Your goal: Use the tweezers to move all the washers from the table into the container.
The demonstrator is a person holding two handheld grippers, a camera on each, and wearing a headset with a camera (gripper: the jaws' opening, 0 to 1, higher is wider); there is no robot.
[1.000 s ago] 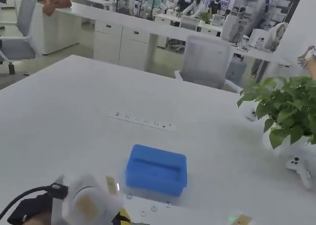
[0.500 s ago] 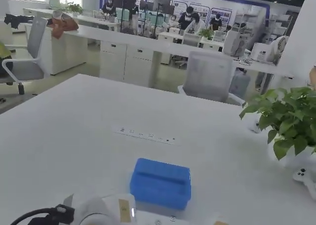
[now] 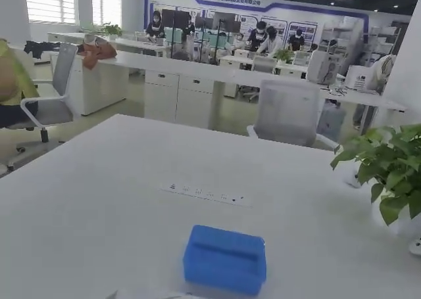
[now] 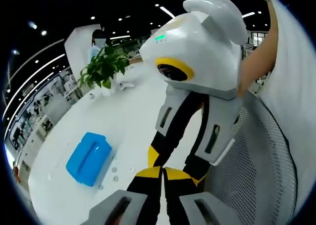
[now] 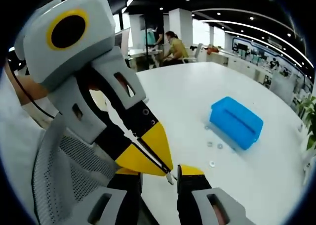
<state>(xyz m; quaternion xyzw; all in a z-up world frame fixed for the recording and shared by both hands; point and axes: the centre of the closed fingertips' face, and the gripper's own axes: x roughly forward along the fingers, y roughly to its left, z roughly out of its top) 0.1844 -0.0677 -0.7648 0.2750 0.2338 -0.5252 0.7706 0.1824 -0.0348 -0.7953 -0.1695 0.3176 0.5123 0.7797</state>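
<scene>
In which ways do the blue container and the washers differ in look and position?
The blue container is one boxy blue thing; the washers are several tiny pale rings, far smaller. The blue container stands raised; the washers lie flat, scattered beside it. Both rest on the white table.

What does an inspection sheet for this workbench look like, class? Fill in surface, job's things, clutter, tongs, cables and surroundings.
Surface: white table with a built-in socket strip.
Job's things: blue container; washers loose on the table beside it; tweezers.
Clutter: potted plant at the table's edge.
Tongs: left tongs shut on the tweezers; right tongs open.
Cables: one dark cable behind the left tongs.
Surroundings: mesh chair, office desks, people working.
</scene>
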